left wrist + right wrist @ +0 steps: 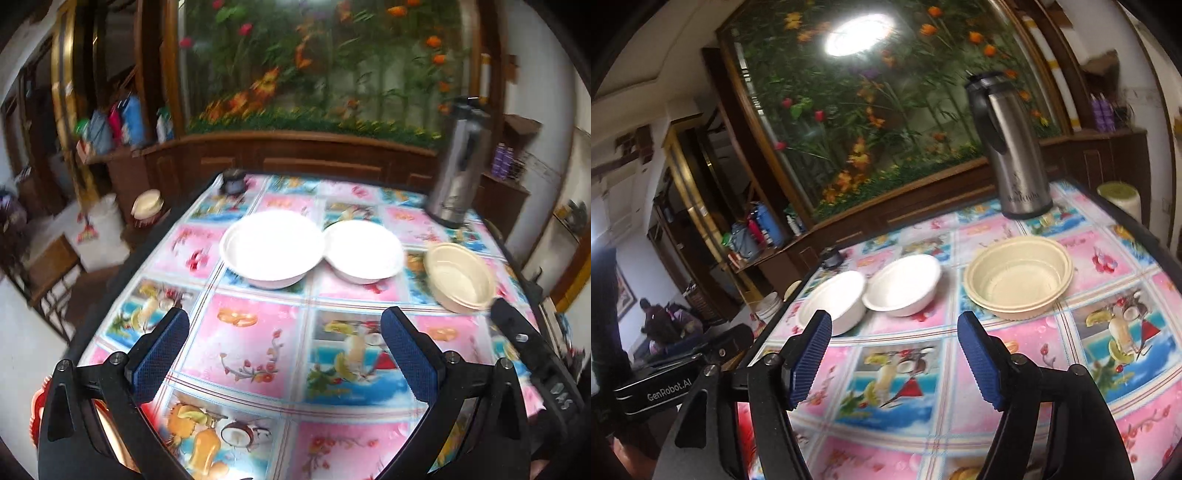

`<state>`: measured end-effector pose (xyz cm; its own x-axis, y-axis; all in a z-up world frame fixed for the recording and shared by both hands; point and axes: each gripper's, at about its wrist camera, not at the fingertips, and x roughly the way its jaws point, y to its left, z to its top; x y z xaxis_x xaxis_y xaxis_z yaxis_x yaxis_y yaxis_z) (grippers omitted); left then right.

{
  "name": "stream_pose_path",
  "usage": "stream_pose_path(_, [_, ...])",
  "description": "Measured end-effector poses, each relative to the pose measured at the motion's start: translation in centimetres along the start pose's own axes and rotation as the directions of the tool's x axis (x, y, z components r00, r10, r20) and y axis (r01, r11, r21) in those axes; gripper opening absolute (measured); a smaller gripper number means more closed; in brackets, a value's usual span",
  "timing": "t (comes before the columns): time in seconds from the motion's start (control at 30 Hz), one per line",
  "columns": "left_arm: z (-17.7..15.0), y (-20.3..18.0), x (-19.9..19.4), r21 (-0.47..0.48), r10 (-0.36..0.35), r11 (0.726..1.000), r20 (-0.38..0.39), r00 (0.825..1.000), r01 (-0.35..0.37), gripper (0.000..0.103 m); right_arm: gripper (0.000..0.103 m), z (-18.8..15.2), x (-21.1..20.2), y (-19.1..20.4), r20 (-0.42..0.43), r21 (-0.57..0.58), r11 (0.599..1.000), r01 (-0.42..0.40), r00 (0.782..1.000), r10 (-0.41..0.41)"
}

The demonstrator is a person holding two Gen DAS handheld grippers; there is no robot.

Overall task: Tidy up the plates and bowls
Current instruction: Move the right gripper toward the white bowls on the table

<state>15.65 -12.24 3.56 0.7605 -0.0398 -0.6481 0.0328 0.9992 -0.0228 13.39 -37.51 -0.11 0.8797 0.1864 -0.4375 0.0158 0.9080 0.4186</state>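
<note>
Bowls are sitting on the patterned tablecloth (258, 343): two white bowls (272, 248) (364, 251) touching rim to rim, and a cream bowl (1019, 277) lying apart beside them, near a steel flask (1008, 147). Left gripper (284, 350) and right gripper (894, 358) are hovering with jaws spread, holding nothing.

Floral mural (325, 62) in wooden frame, wood cabinets (295, 162) beneath; white walls (1167, 110); lamp glare.
</note>
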Motion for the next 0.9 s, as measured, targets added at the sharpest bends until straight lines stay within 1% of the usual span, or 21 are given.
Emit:
stream_pose_path(0.07, [-0.1,1.2,2.0,-0.050,0.040,0.998,-0.045,0.998,-0.042,0.103,0.074,0.1,1.4,-1.0,-0.018,0.027,1.000,-0.001,1.000,0.002])
stream_pose_path(0.13, [-0.2,2.3,3.8,-0.099,0.059,0.993,-0.083,0.995,-0.067,0.103,0.074,0.2,2.9,-1.7,-0.041,0.040,0.999,0.002,0.999,0.000])
stream_pose_path(0.23, [-0.5,3.7,5.9,-0.161,0.096,0.980,-0.127,0.987,-0.116,0.103,0.074,0.1,5.2,-2.6,-0.087,0.098,0.994,-0.038,0.995,0.046])
stream_pose_path(0.3, [-0.8,4.3,7.0,-0.218,0.098,0.968,-0.141,0.985,-0.127,0.103,0.073,0.2,6.4,-2.8,-0.109,0.125,0.990,-0.060,0.991,0.074])
stream_pose_path(0.37, [-1.0,4.4,7.5,-0.271,0.090,0.955,-0.133,0.987,-0.124,0.103,0.073,0.1,7.7,-2.7,-0.124,0.144,0.987,-0.077,0.988,0.095])
stream_pose_path(0.43, [-1.0,4.1,7.8,-0.312,0.085,0.943,-0.099,0.991,-0.112,0.103,0.073,-0.2,9.1,-2.6,-0.144,0.168,0.982,-0.089,0.983,0.114])
stream_pose_path(0.53, [-1.0,3.7,8.4,-0.362,0.094,0.926,-0.042,0.995,-0.103,0.103,0.073,-0.6,10.9,-3.2,-0.161,0.246,0.966,-0.086,0.979,0.129])
stream_pose_path(0.57, [-1.0,3.7,8.6,-0.375,0.088,0.922,-0.037,0.995,-0.096,0.103,0.073,-0.7,11.4,-3.4,-0.159,0.270,0.959,-0.086,0.978,0.133])
stream_pose_path(0.63, [-1.3,3.8,9.3,-0.390,0.041,0.919,-0.043,0.998,-0.054,0.103,0.073,-0.8,12.2,-3.5,-0.154,0.298,0.952,-0.075,0.980,0.125])
stream_pose_path(0.7, [-1.3,3.8,10.0,-0.374,0.035,0.925,-0.069,0.997,-0.058,0.103,0.073,-0.8,13.2,-3.7,-0.148,0.326,0.944,-0.048,0.984,0.102])
stream_pose_path(0.77, [-1.5,4.0,10.1,-0.378,0.037,0.924,-0.065,0.997,-0.059,0.103,0.073,-0.9,13.9,-4.1,-0.144,0.361,0.932,-0.027,0.986,0.085])
stream_pose_path(0.8, [-1.6,4.2,10.1,-0.382,0.034,0.922,-0.066,0.997,-0.057,0.103,0.073,-0.9,14.7,-4.4,-0.149,0.397,0.918,-0.012,0.986,0.077])
stream_pose_path(0.87, [-1.6,4.3,10.0,-0.393,0.011,0.919,-0.064,0.998,-0.035,0.103,0.073,-0.9,15.7,-4.8,-0.149,0.432,0.902,0.002,0.987,0.069])
stream_pose_path(0.9, [-1.7,4.2,9.9,-0.396,-0.002,0.918,-0.062,0.998,-0.023,0.103,0.073,-0.8,16.4,-4.9,-0.145,0.446,0.895,0.019,0.988,0.051])
